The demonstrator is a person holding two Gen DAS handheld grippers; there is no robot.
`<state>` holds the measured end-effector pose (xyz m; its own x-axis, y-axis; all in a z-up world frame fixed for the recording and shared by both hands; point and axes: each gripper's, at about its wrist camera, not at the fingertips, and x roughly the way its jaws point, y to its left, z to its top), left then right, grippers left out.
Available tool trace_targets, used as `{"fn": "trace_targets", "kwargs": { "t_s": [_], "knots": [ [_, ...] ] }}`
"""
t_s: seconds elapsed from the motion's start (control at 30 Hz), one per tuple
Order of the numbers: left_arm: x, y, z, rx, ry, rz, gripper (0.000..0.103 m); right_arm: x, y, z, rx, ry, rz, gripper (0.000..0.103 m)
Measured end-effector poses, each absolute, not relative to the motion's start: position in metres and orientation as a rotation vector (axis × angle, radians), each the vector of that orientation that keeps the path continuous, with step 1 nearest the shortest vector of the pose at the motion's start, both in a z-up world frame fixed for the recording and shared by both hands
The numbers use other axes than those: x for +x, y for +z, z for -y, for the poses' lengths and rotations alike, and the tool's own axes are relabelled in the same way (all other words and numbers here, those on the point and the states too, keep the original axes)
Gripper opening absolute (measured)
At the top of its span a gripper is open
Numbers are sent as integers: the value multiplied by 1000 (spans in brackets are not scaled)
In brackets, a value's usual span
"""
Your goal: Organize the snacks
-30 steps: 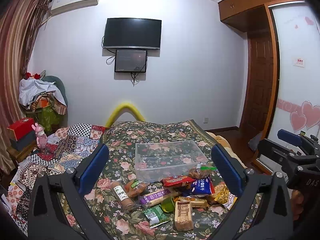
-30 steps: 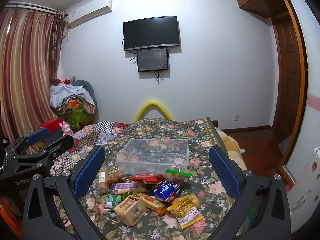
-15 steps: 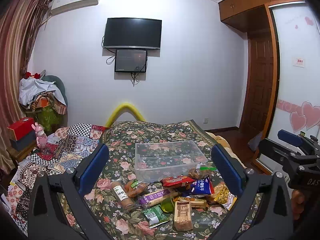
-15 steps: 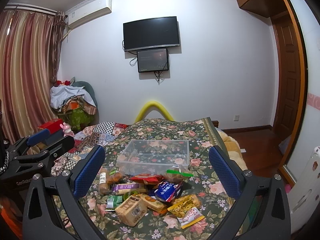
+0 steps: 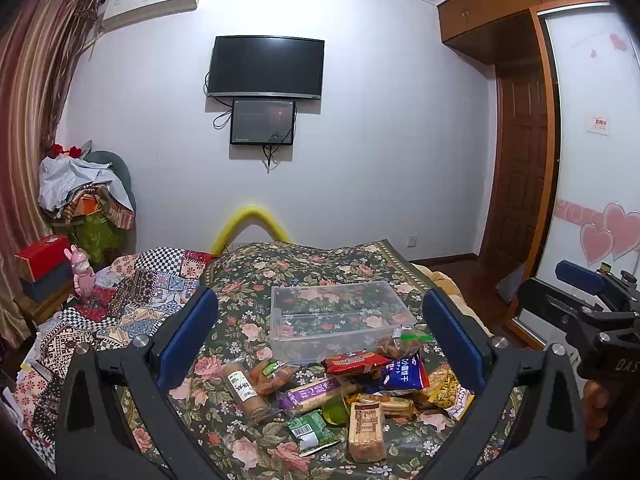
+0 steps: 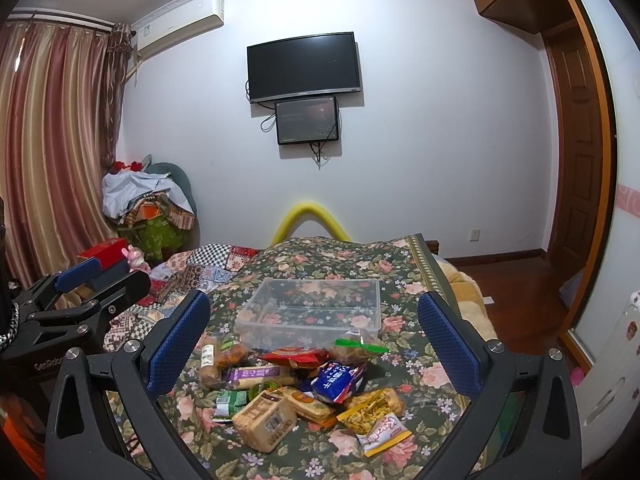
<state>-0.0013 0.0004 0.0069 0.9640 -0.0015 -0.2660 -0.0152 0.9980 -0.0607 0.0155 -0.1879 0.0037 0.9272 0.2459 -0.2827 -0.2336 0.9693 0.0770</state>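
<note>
A: Anything changed?
B: Barely. Left gripper (image 5: 320,336) and right gripper (image 6: 314,334) stay spread, empty, above the bed (image 5: 256,280).
A: Snacks (image 6: 304,384)?
B: Piled before the empty bin (image 5: 336,316); sorting hasn't started.

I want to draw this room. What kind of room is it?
Most likely a bedroom. A bed with a floral bedspread fills the middle, a TV hangs on the wall, and a wardrobe stands at the right.
</note>
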Motion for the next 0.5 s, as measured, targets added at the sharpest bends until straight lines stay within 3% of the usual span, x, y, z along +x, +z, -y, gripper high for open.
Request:
{"fn": "trace_targets", "kwargs": {
  "t_s": [0.5],
  "knots": [
    [6, -4, -4, -78, -4, -308, 103, 23, -8, 191, 36, 243, -330, 103]
  ]
}}
